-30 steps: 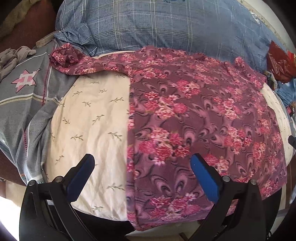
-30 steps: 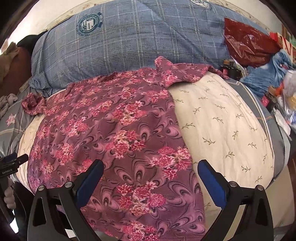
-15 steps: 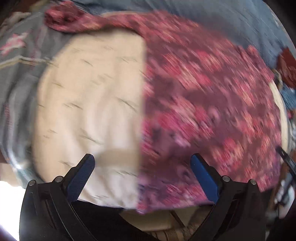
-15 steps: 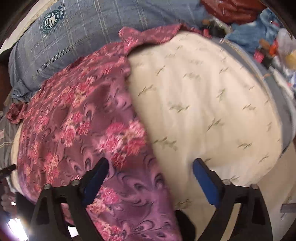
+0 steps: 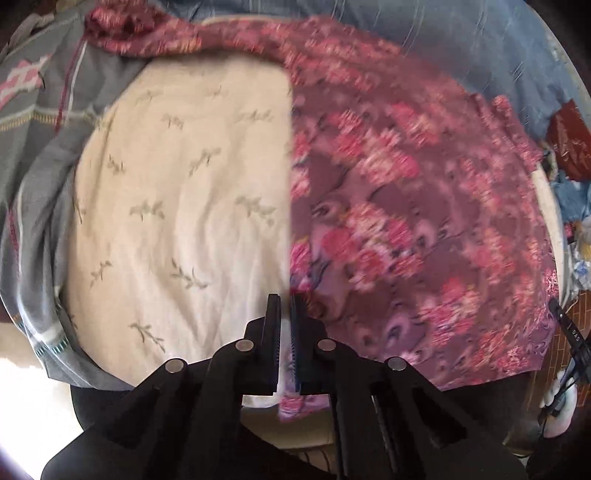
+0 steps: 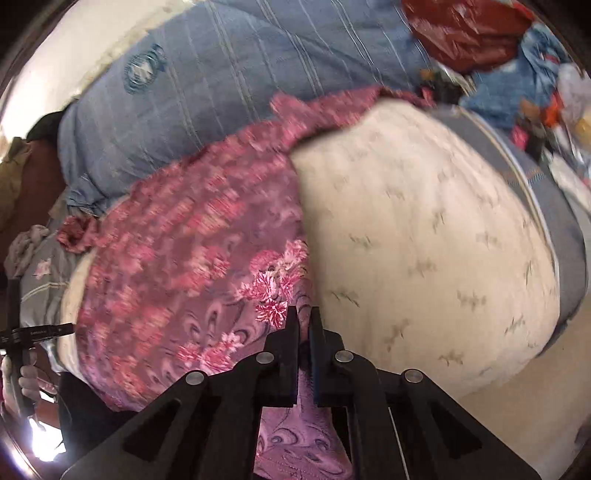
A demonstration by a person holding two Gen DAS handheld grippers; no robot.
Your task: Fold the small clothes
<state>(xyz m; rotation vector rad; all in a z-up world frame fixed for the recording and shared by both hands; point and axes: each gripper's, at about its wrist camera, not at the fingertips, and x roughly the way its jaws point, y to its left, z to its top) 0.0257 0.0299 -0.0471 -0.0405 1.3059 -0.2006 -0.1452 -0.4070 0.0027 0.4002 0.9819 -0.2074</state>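
Observation:
A purple garment with pink flowers lies spread flat on a cream cushion with a leaf print. In the left wrist view my left gripper is shut on the garment's near left hem edge. In the right wrist view the same garment lies left of the bare cushion, and my right gripper is shut on its near right hem edge, with cloth pinched between the fingers. One sleeve reaches to the far left, the other to the far right.
A blue checked pillow lies behind the cushion. A grey patterned blanket lies at the left. A red bag and mixed clutter sit at the far right. The cushion's front edge drops off near me.
Both grippers were open one second ago. They have moved down to the garment's near hem corners and closed on the cloth.

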